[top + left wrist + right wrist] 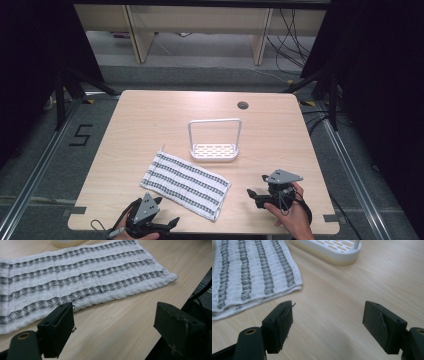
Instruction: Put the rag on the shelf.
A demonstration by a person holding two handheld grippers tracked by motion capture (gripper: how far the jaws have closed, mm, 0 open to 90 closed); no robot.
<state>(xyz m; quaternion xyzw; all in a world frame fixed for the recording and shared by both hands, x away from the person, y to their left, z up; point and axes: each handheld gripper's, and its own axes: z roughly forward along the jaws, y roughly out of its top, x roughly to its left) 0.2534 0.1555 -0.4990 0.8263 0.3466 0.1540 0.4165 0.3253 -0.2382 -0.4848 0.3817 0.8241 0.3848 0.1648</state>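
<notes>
- Nearest the high camera, two hand-held grippers are recorded at the near table edge: left gripper (pixel 167 223) and right gripper (pixel 256 192). Jaws of both are seen standing apart with nothing between them, bare wood showing in each gap.
- Item in hand, by judgement: striped towel (pixel 186 183), white with dark woven bands, laid flat and spread on the table (pixel 150 120). Its flat, unfolded lie is judged to leave its edges free to be pinched.
- Position relative to the left gripper: the towel's long hem (pixel 105 298) is found just ahead of the jaws, near the left jaw tip but not touched.
- Position relative to the right gripper: the towel's corner (pixel 295 286) is found ahead and to the left of the jaws, near but apart.
- Placement of the grippers is judged deliberate: one is stationed at each end of the near hem, low and aimed inward, as suits a two-point lift or fold.
- Beyond the towel: a white rack (pixel 214 150) with slotted base and tall loop handle, upright, just past the far hem, apart from both grippers.
</notes>
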